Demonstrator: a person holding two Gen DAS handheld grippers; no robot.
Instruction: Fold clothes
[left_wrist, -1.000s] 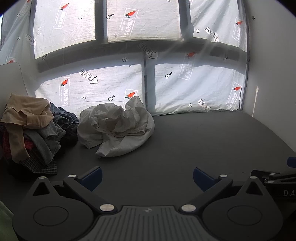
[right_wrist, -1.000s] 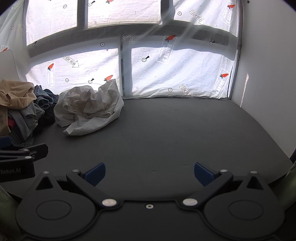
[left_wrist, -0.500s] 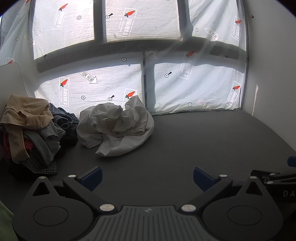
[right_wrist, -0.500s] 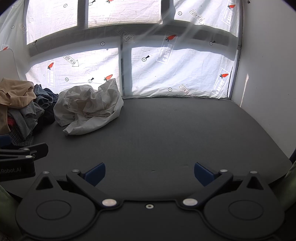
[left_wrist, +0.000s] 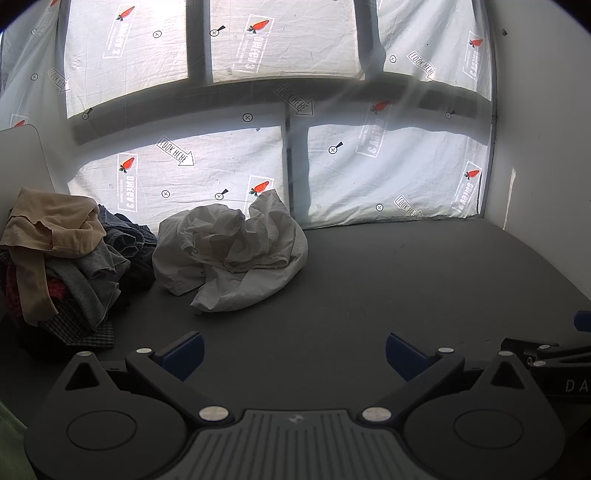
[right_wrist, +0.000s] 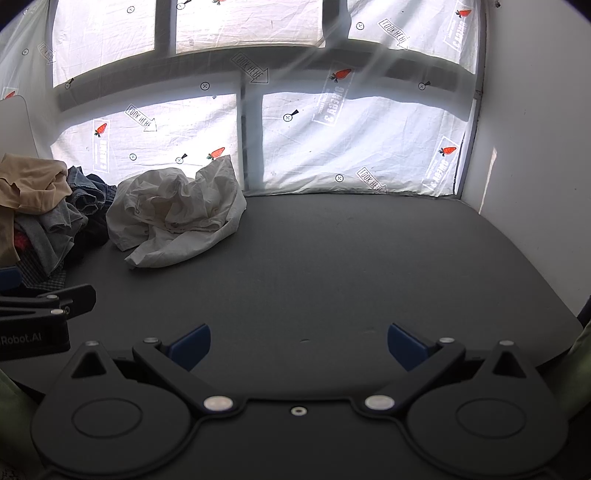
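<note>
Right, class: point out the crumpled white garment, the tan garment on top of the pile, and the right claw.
white garment (left_wrist: 236, 251), left wrist view, its crumpled middle.
tan garment (left_wrist: 55, 221), left wrist view, its top fold on the pile.
right claw (right_wrist: 299, 341), right wrist view, midway between its blue fingertips.

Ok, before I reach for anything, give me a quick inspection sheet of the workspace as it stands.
Surface: dark grey tabletop, mostly bare.
Job's things: crumpled white cotton garment lying at the far left; mixed pile of tan, grey and denim clothes beside it.
Clutter: nothing seen.
Grippers: left gripper and right gripper both open, empty, low over the near edge.
Cables: nothing seen.
Surroundings: windows covered with white printed sheeting; white wall on the right.
</note>
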